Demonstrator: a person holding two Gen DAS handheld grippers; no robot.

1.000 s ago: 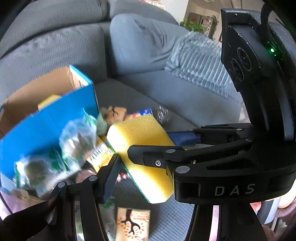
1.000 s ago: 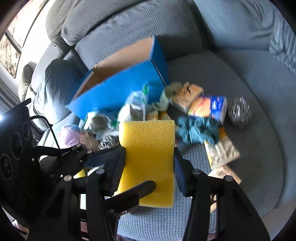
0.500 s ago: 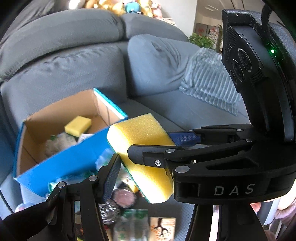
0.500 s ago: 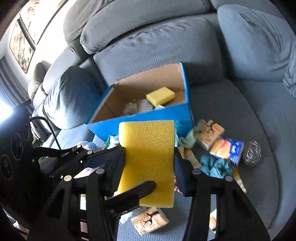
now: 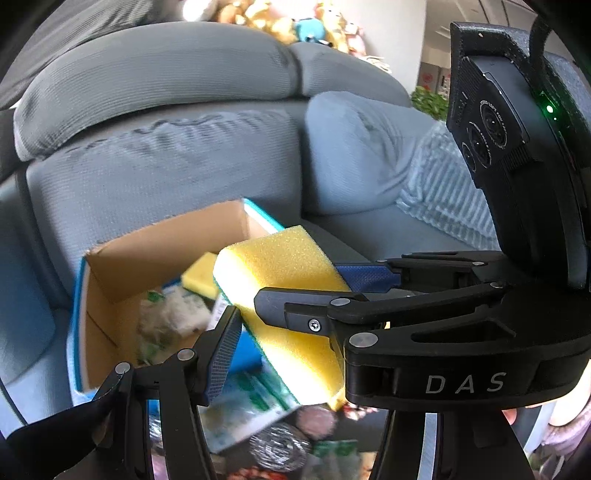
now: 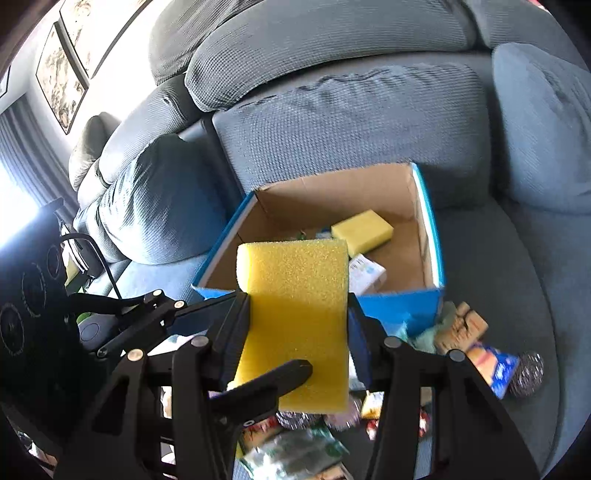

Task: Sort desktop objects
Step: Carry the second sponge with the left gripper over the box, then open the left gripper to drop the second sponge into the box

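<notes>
both grippers, right gripper (image 6: 299,325) and left gripper (image 5: 291,306), look clamped on one yellow sponge (image 6: 295,317) at mid-frame; uneven release could drop it short of the blue box (image 6: 430,254).

Home living room: big grey fabric sofa (image 6: 351,122) with loose cushions (image 5: 362,155), striped throw blanket (image 5: 443,206), stuffed toys (image 5: 295,26) on the sofa back, framed pictures (image 6: 62,81) on wall, curtained window (image 6: 22,155).
</notes>
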